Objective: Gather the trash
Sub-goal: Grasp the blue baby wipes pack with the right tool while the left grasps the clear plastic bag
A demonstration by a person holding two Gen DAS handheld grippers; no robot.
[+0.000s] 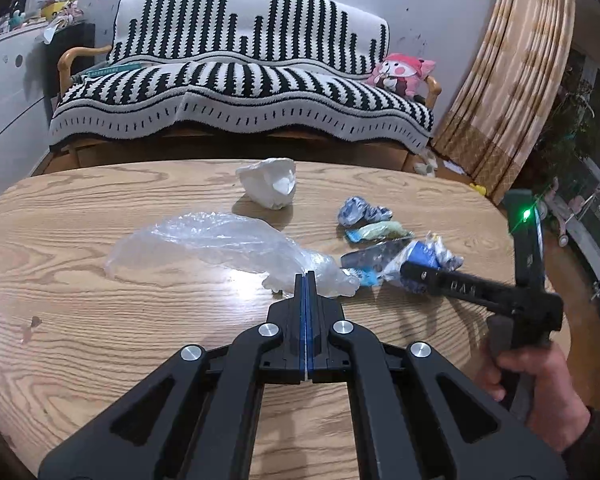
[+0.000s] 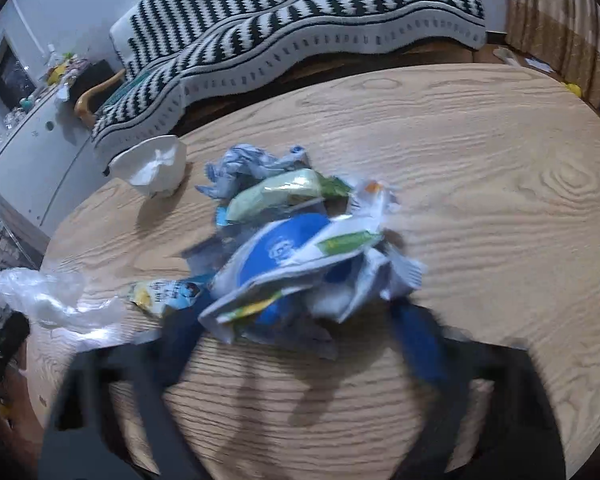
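Trash lies on the wooden table: a crumpled blue-and-white wrapper, other wrappers behind it and a white tissue wad. The left tool is pressed together, pinching the clear plastic bag. The right tool stands spread around the blue-and-white wrapper; through the blur its pads seem not to press it.

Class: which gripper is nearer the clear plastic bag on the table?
Left. The left gripper is shut on the bag's near edge; the right gripper is off to its side, at the wrapper pile.
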